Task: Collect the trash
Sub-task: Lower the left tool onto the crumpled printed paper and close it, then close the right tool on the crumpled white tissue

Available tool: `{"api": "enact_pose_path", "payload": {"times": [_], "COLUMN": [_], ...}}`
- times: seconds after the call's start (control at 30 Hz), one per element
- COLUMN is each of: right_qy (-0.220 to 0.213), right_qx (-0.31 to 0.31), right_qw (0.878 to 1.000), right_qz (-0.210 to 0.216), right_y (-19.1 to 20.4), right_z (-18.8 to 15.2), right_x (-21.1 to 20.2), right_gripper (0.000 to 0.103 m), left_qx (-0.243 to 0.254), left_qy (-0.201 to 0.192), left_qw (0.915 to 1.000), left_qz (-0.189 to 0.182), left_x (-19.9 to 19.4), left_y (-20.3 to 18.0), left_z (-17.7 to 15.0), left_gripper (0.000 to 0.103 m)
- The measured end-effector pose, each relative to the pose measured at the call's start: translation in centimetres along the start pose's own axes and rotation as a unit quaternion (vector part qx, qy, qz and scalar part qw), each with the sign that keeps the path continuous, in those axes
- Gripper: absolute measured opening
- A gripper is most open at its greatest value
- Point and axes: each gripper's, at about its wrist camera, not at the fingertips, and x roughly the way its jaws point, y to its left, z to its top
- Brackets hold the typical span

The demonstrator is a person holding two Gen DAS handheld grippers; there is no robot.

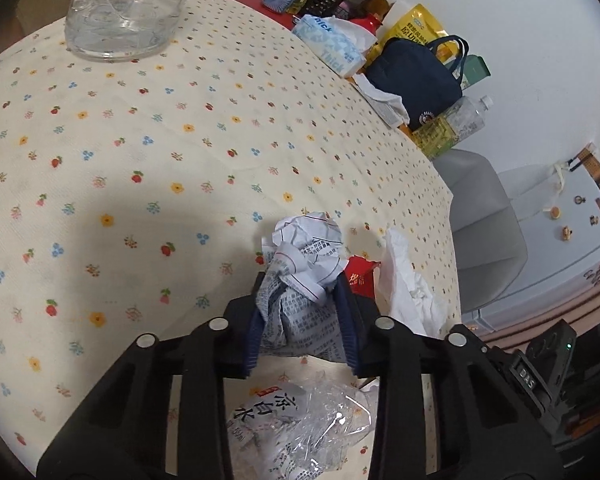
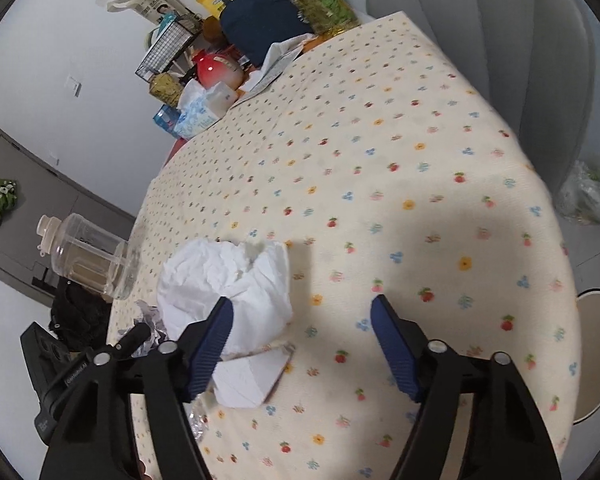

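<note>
Your left gripper (image 1: 302,320) clenches a crumpled printed paper (image 1: 304,268) at lower centre, ready to carry to a bin, while your right gripper (image 2: 302,344) hangs released beside the white tissue (image 2: 228,280), lower left, likely your next pickup.

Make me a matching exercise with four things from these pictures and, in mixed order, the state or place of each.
Things:
1. crumpled printed paper
2. white tissue
3. clear bottle
4. right gripper

States:
a. open, holding nothing
b. standing near the table's edge
c. clamped in the left gripper
d. lying loose on the tablecloth

Pairs: 1-c, 2-d, 3-b, 4-a
</note>
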Motion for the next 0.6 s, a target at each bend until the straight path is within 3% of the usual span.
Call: {"api": "enact_pose_path", "payload": {"times": [0.03, 0.1, 0.13, 0.2, 0.27, 0.6], "right_qy": [0.007, 0.022, 0.028, 0.036, 0.038, -0.027], "right_qx": [0.002, 0.012, 0.016, 0.021, 0.015, 0.017], "right_qw": [1.0, 1.0, 0.999, 0.999, 0.999, 0.995], "right_qz": [0.004, 0.011, 0.016, 0.026, 0.035, 0.096], "right_y": [0.0, -0.1, -0.2, -0.2, 0.0, -0.2], "right_z": [0.1, 0.5, 0.7, 0.9, 1.0, 0.7], "right_x": [0.3, 1.1, 1.3, 1.7, 1.7, -5.1], "right_gripper": [0.059, 0.042, 0.037, 0.016, 0.005, 0.002], "left_qx": [0.0, 0.002, 0.003, 0.006, 0.013, 0.046], "left_qy": [-0.005, -0.014, -0.018, -0.026, -0.033, -0.047], "left_qw": [1.0, 0.9999, 0.9998, 0.9996, 0.9993, 0.9973], "left_qz": [-0.001, -0.004, -0.006, -0.009, -0.011, -0.032], "left_x": [-0.4, -1.3, -1.7, -2.4, -3.1, -5.1], "left_y": [0.0, -0.1, -0.2, -0.5, -1.0, -3.6], "left_z": [0.1, 0.2, 0.3, 0.3, 0.4, -0.2], "left_gripper": [0.031, 0.03, 0.03, 0.03, 0.03, 0.03]}}
